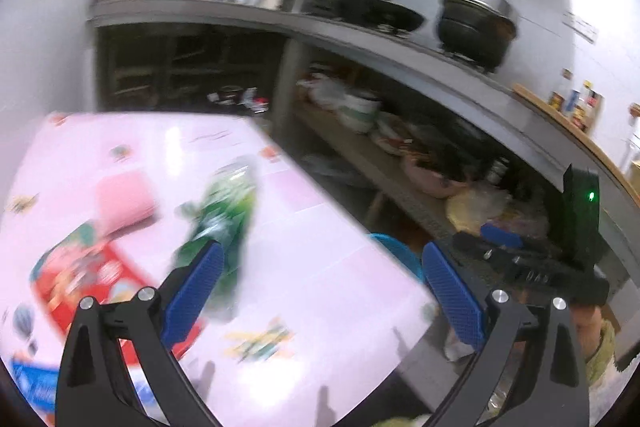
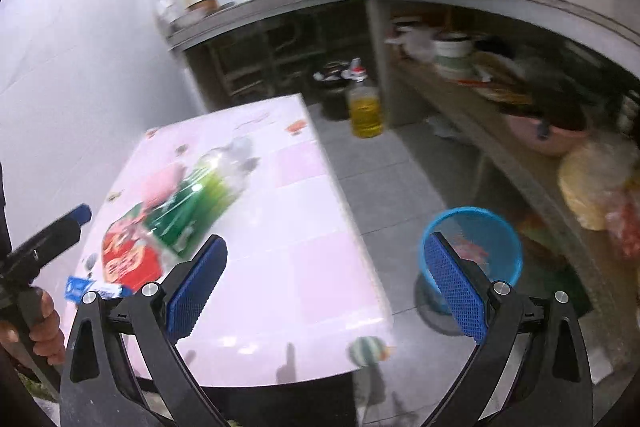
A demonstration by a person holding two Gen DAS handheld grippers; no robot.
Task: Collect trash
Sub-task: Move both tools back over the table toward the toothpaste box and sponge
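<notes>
A pink table (image 1: 312, 267) (image 2: 312, 227) holds trash: a green-labelled clear plastic bottle (image 1: 224, 215) (image 2: 200, 195) lying on its side, a red wrapper (image 1: 84, 275) (image 2: 128, 259), a pink item (image 1: 124, 203) (image 2: 164, 183) and a blue-and-white wrapper (image 1: 32, 383) (image 2: 92, 289). A blue mesh bin (image 2: 476, 251) stands on the floor right of the table; its rim shows in the left wrist view (image 1: 396, 251). My left gripper (image 1: 320, 287) is open above the table's near right part. My right gripper (image 2: 324, 287) is open above the table's right edge. Both are empty.
A grey counter (image 1: 360, 39) with pots runs along the back and right, with a cluttered lower shelf (image 2: 500, 119). An oil bottle (image 2: 365, 107) stands on the tiled floor behind the table. A white wall (image 2: 80, 67) borders the table's left.
</notes>
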